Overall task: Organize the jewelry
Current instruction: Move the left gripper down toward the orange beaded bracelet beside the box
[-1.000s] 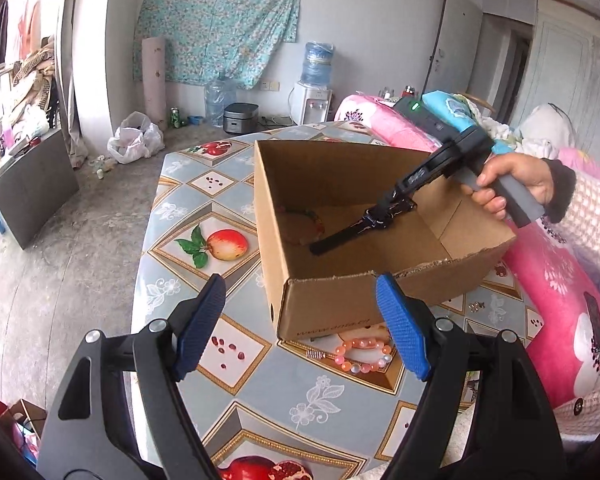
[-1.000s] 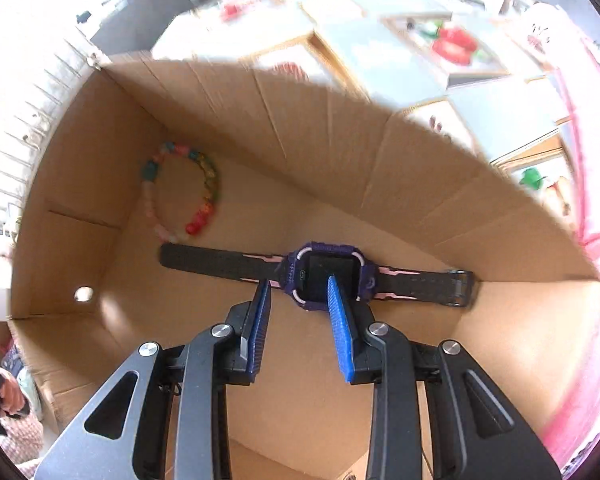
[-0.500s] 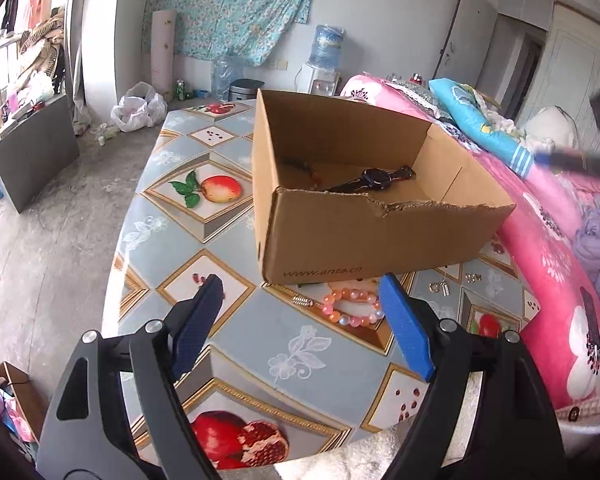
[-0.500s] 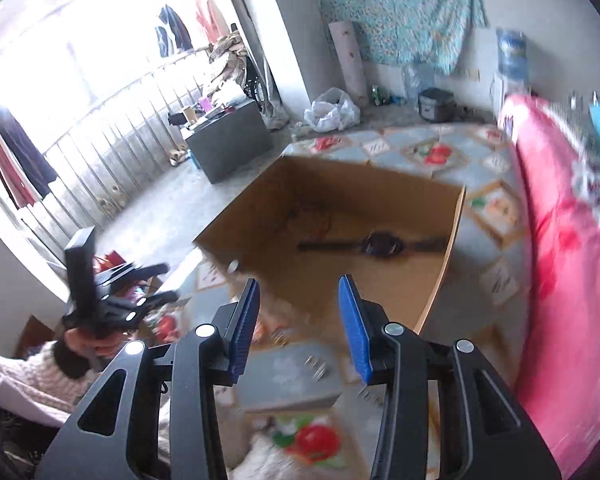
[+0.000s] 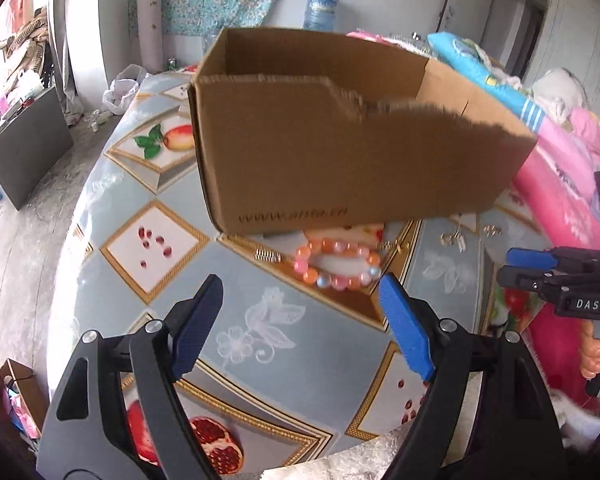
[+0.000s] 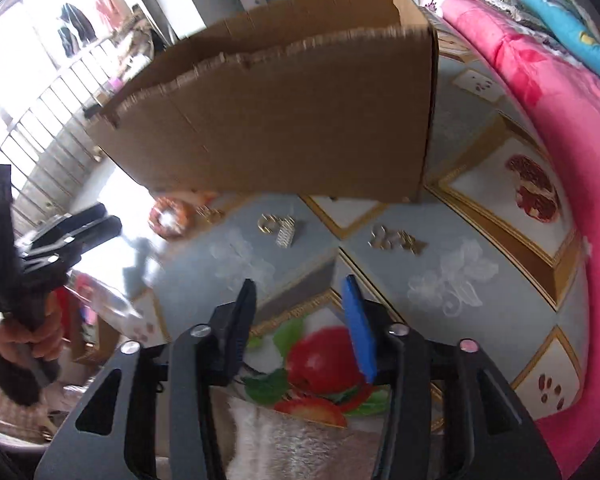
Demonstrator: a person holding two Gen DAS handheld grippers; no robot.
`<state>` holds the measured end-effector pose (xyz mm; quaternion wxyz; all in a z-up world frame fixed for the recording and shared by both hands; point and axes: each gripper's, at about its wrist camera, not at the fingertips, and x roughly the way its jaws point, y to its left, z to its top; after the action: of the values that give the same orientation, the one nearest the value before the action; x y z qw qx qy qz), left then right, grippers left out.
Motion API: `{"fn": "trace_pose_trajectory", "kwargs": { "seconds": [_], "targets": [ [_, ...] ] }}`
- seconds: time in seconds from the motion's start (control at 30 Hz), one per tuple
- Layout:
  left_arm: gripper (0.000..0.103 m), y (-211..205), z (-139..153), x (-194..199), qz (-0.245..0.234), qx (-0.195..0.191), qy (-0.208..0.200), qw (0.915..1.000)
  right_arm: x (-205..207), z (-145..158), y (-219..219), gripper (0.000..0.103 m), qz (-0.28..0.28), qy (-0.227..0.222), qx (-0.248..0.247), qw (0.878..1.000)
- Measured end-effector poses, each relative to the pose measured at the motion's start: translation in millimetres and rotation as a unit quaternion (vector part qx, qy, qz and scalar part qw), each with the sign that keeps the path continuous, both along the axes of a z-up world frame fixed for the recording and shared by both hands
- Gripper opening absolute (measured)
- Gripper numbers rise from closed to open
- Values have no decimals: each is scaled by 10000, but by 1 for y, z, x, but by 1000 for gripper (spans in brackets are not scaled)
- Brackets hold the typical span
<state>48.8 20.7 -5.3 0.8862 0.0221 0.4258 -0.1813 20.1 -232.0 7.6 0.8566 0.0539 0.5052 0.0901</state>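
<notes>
A pink and orange bead bracelet [image 5: 335, 263] lies on the table just in front of the cardboard box [image 5: 340, 152]. My left gripper [image 5: 300, 320] is open and empty, hovering just short of the bracelet. My right gripper [image 6: 300, 316] is open and empty, low over the table; it also shows at the right edge of the left wrist view [image 5: 540, 268]. Small gold earrings [image 6: 278, 229] and more gold pieces [image 6: 396, 240] lie ahead of it, near the box [image 6: 284, 120]. The bracelet [image 6: 168, 216] shows at left, washed out. The box's inside is hidden.
The table [image 5: 148, 240] has a fruit-patterned cloth. Gold clips [image 5: 458, 238] and a gold spring clip [image 5: 267, 256] lie beside the bracelet. A pink quilt [image 6: 548, 92] runs along the table's right side. The left gripper and the hand holding it [image 6: 28, 280] appear at left.
My right gripper has pulled out of the box, leaving the watch inside, and dropped low over the table. My left gripper has moved forward and down toward the bead bracelet.
</notes>
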Motion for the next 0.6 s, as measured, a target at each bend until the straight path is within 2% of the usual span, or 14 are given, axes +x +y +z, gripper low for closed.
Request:
{"fn": "trace_pose_trajectory", "kwargs": {
  "seconds": [0.03,0.07,0.1,0.23,0.47,0.6],
  "targets": [
    [77,-3,-4,-1,26,111,12,9999,-3,-2,2,56,-9,-67,-146,9999],
    [78,-6,-8,-2,49,216,28,9998,-2,-8,3,59,-2,-167,-249,9995],
    [78,-9,-12,-3,73,330,44,9994,-5,-12,7,67,-15,-260,-396,9989],
    [82,-18,-25,-5,110,775,85,9969,-15,-18,21,79,65,-471,-800,9957],
    [94,-14,-29,-5,281,740,93,9968,-15,-19,24,97,71,-481,-771,9958],
    [95,-13,-29,-7,307,765,15,9966,-14,-18,24,97,33,-477,-754,9960]
  ]
}}
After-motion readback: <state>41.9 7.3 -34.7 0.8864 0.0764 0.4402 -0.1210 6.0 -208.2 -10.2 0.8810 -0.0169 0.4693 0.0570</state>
